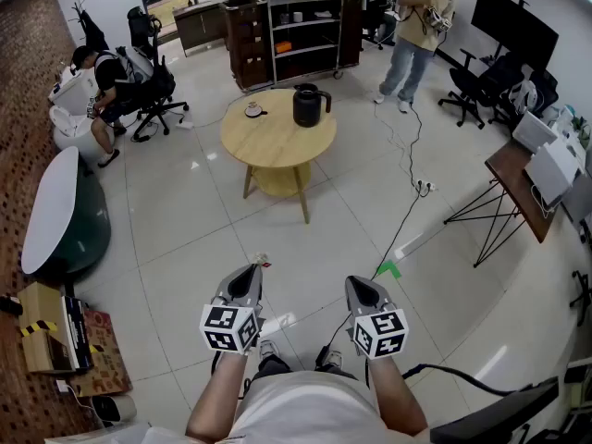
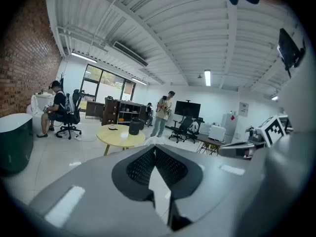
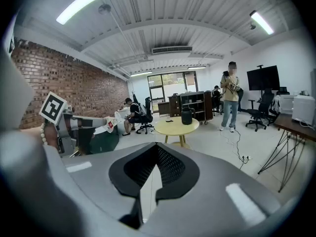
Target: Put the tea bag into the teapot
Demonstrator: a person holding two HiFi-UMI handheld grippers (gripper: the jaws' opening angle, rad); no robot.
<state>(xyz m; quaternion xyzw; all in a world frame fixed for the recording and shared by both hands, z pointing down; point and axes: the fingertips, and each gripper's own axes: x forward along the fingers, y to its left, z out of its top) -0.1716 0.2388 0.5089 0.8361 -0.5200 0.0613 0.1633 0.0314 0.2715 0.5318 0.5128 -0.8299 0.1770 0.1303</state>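
The black teapot [image 1: 310, 104] stands on the far side of a round wooden table [image 1: 277, 146], a few steps ahead of me. My left gripper [image 1: 256, 268] is held low over the floor, shut on a small white tea bag with a red mark [image 1: 262, 261]. That tea bag [image 3: 109, 124] shows at the left gripper's tip in the right gripper view. My right gripper [image 1: 356, 283] is level with it, about a hand's width to the right, shut with nothing in it. Both point toward the table. The teapot [image 2: 134, 126] [image 3: 186, 116] looks small and distant in both gripper views.
A cup on a saucer [image 1: 253, 110] sits on the table left of the teapot. A cable [image 1: 402, 220] and green tape [image 1: 388, 269] lie on the tiled floor to the right. A person stands at back right [image 1: 413, 35], another sits at left [image 1: 106, 81]. Shelving [image 1: 305, 30] stands behind the table.
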